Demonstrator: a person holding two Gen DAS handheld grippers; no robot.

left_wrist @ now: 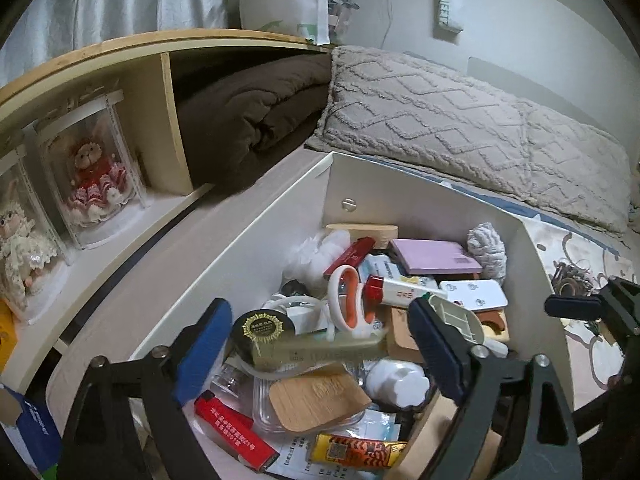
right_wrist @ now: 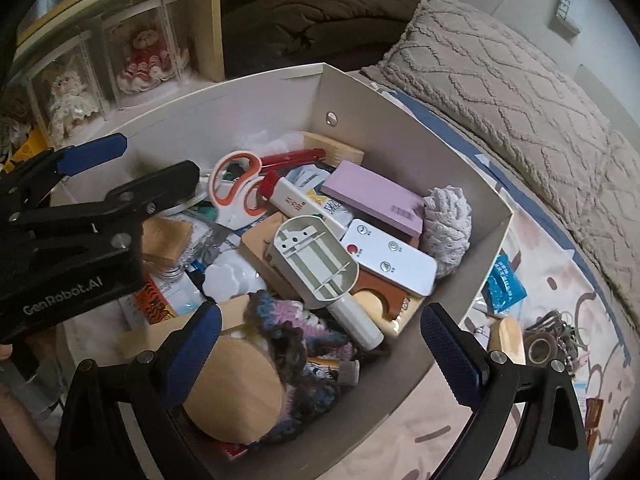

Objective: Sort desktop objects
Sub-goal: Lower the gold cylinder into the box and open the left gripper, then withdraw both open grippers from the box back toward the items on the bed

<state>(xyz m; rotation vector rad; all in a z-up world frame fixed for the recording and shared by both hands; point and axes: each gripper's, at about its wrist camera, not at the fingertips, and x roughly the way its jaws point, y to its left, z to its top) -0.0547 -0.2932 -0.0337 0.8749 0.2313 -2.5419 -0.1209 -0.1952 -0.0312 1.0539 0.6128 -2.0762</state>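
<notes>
Left hand-held gripper [left_wrist: 320,344] spread wide over the white box [left_wrist: 280,208], nothing pinched. Right hand-held gripper [right_wrist: 320,344] also spread, empty, over a wooden disc [right_wrist: 236,392] and crocheted yarn piece [right_wrist: 288,328]. Farther in: scissors [right_wrist: 236,188], remote [right_wrist: 392,256], purple pad [right_wrist: 376,196]. Box sits on the bed, pillow [left_wrist: 460,128] behind.

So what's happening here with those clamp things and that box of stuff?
A person is sorting odds and ends, holding a two-finger tool in each hand over a white box crammed with clutter that sits on a bed. Both the left tool and the right tool hang open above the pile, gripping nothing. On top lie orange-handled scissors, a white remote and a purple notepad. A few bits, such as a tape roll, lie outside on the bedsheet.
</notes>
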